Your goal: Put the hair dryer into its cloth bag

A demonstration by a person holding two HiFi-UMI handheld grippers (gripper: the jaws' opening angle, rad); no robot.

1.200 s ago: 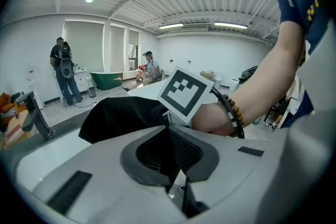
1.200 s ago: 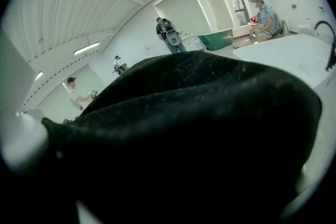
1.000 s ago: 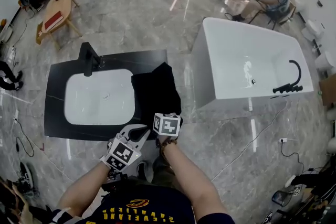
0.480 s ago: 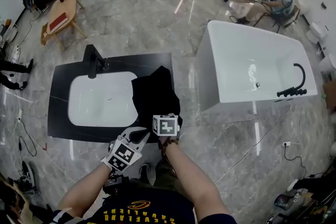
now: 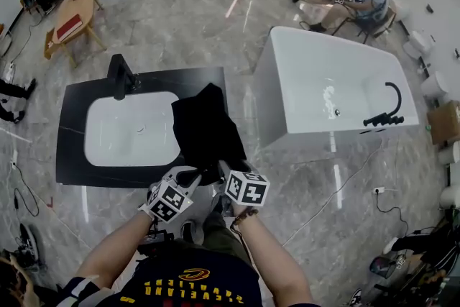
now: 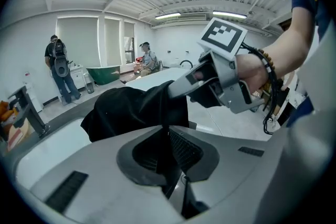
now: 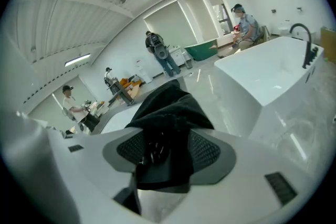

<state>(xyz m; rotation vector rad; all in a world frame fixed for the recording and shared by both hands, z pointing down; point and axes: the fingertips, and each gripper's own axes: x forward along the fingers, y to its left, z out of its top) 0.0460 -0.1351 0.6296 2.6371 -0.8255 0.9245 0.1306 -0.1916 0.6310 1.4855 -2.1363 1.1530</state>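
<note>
A person stands at a black counter (image 5: 75,108) with a white sink (image 5: 126,134), holding a black cloth bag (image 5: 205,127) with two hand-held grippers. The left gripper (image 6: 168,150) is clenched on a thin edge of the bag, and the fabric runs up and forward from between its jaws. The right gripper (image 7: 164,157) is clamped on a thicker, bunched fold, with the rest of the bag heaped just ahead of its jaws. Both grips sit close together on the bag's near end, probably either side of its mouth, to control the opening. The hair dryer shows in no view; it may already lie inside the bag, which rests on the counter ahead of both jaws.
</note>
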